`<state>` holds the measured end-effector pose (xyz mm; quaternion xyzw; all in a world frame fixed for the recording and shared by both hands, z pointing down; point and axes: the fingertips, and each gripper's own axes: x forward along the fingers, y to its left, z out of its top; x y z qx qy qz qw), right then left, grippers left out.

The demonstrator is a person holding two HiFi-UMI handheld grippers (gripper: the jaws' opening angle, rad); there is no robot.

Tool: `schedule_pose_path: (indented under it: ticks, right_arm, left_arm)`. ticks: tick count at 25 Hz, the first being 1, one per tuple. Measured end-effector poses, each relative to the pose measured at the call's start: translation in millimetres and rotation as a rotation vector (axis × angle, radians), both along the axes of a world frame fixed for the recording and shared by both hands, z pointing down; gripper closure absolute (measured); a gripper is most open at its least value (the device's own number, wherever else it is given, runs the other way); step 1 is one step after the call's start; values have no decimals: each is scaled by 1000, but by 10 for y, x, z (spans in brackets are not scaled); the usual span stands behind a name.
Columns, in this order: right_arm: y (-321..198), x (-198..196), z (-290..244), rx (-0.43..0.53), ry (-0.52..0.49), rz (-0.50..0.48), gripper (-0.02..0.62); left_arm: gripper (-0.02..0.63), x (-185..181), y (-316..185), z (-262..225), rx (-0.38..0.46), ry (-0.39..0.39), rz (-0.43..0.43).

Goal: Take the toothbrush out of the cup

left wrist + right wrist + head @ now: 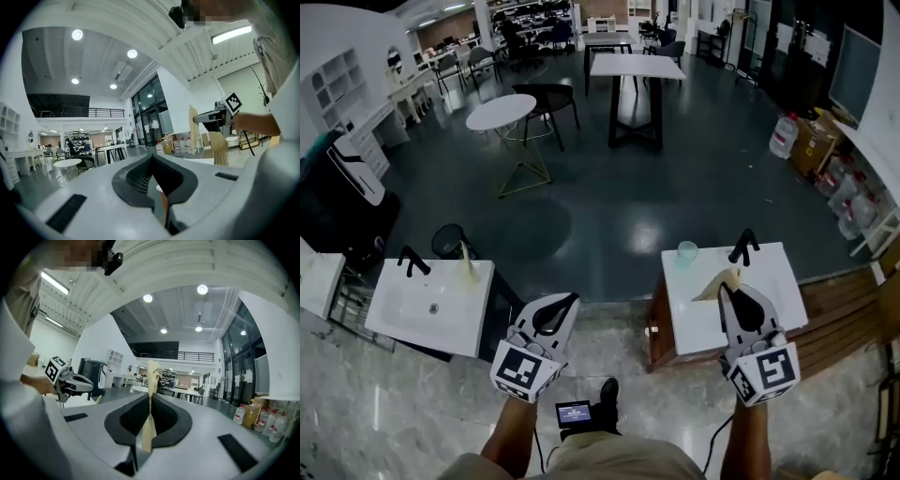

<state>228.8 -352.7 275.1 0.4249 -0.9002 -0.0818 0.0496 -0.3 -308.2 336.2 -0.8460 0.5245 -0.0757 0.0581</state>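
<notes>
My right gripper (734,291) is shut on a beige toothbrush (718,280), which sticks out past its jaws above the right washbasin (773,281). In the right gripper view the toothbrush (153,373) stands upright, pinched between the jaws of the right gripper (149,403). A pale green cup (687,251) stands on the basin's back left corner, apart from the brush. My left gripper (569,302) is held level over the floor between the two basins. Its jaws (152,161) are shut with nothing in them. The left gripper view also shows the right gripper (216,117) with the toothbrush (192,129).
A second white washbasin (431,305) with a black tap (412,261) and a beige item (468,262) stands at the left. The right basin has a black tap (742,246). Beyond are a round white table (501,112), chairs, long tables and boxes with bottles (806,141).
</notes>
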Motion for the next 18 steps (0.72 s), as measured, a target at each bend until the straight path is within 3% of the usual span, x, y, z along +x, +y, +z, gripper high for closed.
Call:
schedule_pose_path:
  ticks: [14, 18]
  right_arm:
    - [1139, 181, -148, 22, -42, -81, 581]
    - [1334, 11, -131, 5, -52, -125, 581]
  left_arm:
    - [600, 102, 1246, -174, 12, -49, -96]
    - [601, -104, 1528, -168, 3, -70, -148]
